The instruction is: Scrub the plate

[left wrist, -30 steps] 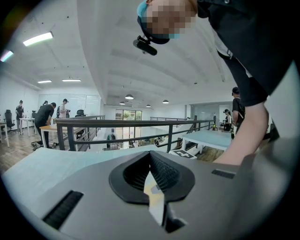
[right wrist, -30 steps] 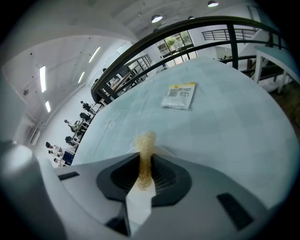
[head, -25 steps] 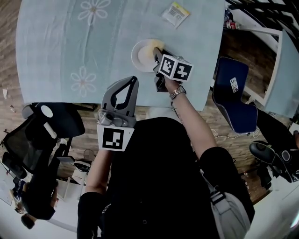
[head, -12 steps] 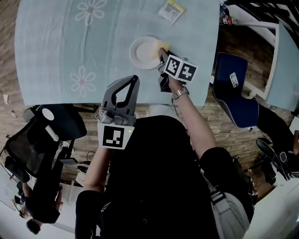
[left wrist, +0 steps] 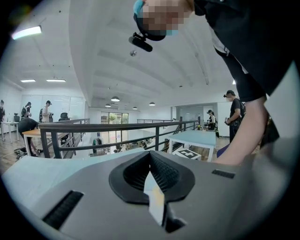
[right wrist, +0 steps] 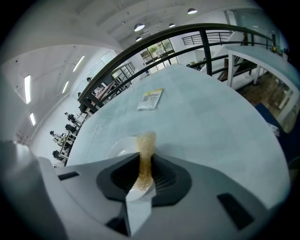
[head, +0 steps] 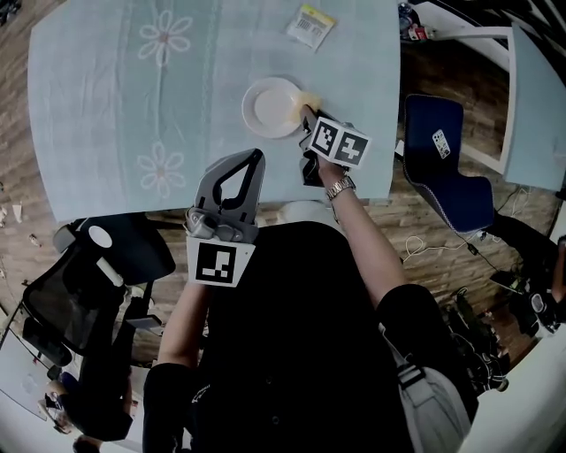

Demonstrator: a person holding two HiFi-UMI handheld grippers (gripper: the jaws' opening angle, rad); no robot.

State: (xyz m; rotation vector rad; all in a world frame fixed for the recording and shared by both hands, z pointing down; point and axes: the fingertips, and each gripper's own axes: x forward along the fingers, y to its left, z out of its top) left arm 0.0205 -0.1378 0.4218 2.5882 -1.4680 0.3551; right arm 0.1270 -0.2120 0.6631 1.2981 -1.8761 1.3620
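Note:
A white plate (head: pixel 271 107) lies on the pale blue flowered tablecloth (head: pixel 133 80), near the table's right side. My right gripper (head: pixel 307 108) is shut on a yellow sponge (head: pixel 306 97), which touches the plate's right rim. In the right gripper view the sponge (right wrist: pixel 145 154) stands squeezed between the jaws, with the plate (right wrist: pixel 121 146) just beyond and to its left. My left gripper (head: pixel 251 159) hovers at the table's near edge, away from the plate, jaws together and holding nothing. The left gripper (left wrist: pixel 150 159) points up at the room.
A small yellow-and-white packet (head: pixel 309 26) lies at the table's far edge, also seen as the packet (right wrist: pixel 151 99) beyond the plate. A blue chair (head: pixel 439 159) stands right of the table and a black office chair (head: pixel 106 257) at its near left corner. A railing (right wrist: pixel 154 42) runs behind the table.
The right gripper has slid the sponge from over the plate's far-right part out to its right rim. The left gripper has stayed where it was.

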